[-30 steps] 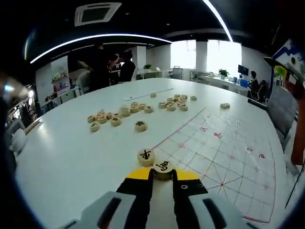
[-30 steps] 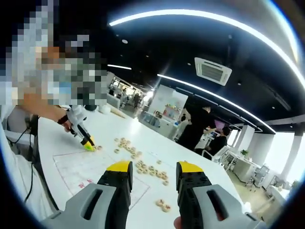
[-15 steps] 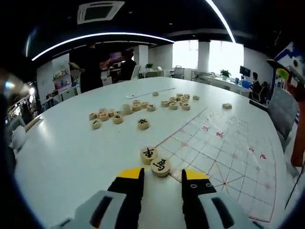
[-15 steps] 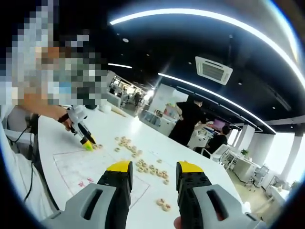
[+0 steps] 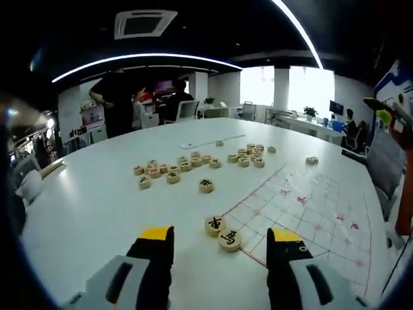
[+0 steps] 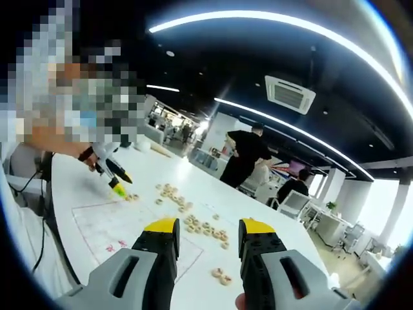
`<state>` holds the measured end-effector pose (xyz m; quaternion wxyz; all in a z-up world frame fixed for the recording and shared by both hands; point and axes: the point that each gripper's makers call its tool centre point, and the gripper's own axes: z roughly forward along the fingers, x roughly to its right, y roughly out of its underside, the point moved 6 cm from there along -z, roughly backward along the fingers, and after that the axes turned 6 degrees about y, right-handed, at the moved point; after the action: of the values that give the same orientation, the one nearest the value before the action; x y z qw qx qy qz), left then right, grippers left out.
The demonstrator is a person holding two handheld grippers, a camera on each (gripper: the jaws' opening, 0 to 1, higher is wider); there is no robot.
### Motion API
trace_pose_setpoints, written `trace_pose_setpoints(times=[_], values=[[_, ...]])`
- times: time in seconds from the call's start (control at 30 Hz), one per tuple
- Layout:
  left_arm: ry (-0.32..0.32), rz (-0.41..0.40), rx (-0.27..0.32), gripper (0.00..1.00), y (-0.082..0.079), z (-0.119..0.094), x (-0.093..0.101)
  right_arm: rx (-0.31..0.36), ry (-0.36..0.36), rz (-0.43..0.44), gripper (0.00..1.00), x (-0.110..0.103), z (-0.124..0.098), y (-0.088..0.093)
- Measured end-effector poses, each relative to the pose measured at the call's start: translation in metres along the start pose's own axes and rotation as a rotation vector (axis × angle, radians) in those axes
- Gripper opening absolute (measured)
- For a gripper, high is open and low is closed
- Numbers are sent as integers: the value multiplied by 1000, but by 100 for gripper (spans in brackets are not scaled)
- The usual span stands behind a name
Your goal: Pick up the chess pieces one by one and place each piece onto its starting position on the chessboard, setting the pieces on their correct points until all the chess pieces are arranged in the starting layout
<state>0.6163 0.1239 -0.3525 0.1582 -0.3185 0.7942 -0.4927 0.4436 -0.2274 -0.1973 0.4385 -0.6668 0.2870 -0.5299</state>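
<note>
Both tongs stood spread and empty over the white worktop.

The chessboard, a thin sheet with red lines, lay flat on the worktop. The left tongs hung spread, jaws wide apart, and two chess pieces sat touching each other at the board's near corner, between those jaws but clear of them. A lone piece lay further off, and beyond it the loose pieces were scattered off the board, with a stacked pair past its far edge. The right tongs were parted above the worktop, gripping nothing.
</note>
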Motion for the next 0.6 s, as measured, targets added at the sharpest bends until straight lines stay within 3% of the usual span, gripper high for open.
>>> trace_pose_setpoints(times=[0.23,0.33,0.6], values=[[-76,-69,51,58,-15,6,-37,8,7,0,37,2,-2,-1],[-104,-19,35,58,-20,19,-53,7,13,2,37,4,-2,-1],[-156,-74,47,55,-34,54,-81,11,18,7,37,7,-5,-1]])
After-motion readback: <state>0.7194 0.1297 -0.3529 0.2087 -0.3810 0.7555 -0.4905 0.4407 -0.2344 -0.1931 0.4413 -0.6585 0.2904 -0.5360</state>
